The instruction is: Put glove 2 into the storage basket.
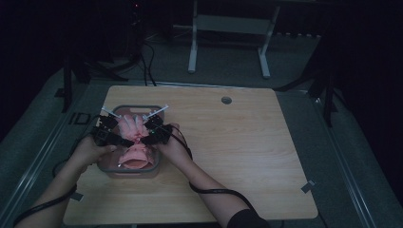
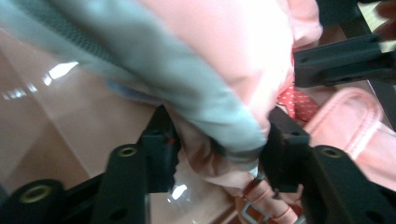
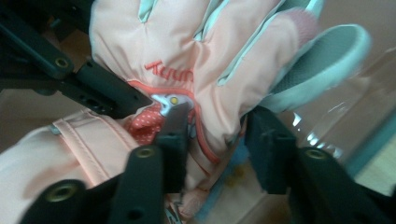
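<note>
Dim room, pale wooden tabletop [image 1: 228, 142], and we see a pink glove [image 3: 187, 60] lying in a clear lidless box [image 1: 113, 167] at its left side. The left gripper [image 2: 219, 149] pinches the glove's grey-edged side; the right gripper [image 3: 215, 140] clamps its wrist area. Both hands crowd over the box.

High view dim, murky; gripper views bright, blurred, glare patches.

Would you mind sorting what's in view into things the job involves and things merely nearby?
In the job:
- pink glove
- clear container
- left gripper
- right gripper

Just nearby:
- wooden table
- white frame legs on the floor
</note>
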A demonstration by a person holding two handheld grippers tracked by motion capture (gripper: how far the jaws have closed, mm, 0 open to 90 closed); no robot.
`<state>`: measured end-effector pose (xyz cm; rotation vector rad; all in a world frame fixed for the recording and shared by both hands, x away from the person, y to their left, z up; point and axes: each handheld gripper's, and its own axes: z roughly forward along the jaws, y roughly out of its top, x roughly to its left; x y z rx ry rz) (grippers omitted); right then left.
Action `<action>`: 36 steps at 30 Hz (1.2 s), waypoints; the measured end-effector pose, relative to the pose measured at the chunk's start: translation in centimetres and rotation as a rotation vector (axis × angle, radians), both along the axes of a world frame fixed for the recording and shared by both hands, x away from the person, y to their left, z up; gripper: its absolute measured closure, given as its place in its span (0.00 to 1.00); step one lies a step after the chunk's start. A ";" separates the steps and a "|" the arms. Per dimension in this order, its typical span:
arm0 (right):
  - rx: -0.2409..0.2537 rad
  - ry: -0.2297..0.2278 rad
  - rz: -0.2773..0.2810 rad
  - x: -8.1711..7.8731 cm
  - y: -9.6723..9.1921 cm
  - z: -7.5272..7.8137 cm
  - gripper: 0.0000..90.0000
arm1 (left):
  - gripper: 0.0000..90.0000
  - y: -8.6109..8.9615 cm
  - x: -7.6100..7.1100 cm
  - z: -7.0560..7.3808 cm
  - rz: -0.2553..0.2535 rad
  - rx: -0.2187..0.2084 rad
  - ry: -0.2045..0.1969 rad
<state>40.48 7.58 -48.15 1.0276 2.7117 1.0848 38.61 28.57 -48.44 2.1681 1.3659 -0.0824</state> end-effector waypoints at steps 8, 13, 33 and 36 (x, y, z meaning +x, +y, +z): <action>0.127 -0.065 0.052 -0.5 -1.8 1.9 0.33 | 0.39 -1.0 -0.3 0.8 0.039 0.037 -0.139; 0.187 -0.055 0.076 -0.4 -3.4 1.9 0.24 | 0.24 -0.9 -0.5 0.9 0.078 0.014 -0.193; 0.230 -0.084 0.088 -0.5 -6.5 2.0 0.19 | 0.02 -1.2 -1.9 1.7 0.125 0.014 -0.367; 0.234 -0.085 0.087 -0.6 -6.9 2.1 0.19 | 0.02 -1.4 -2.4 2.3 0.123 0.019 -0.402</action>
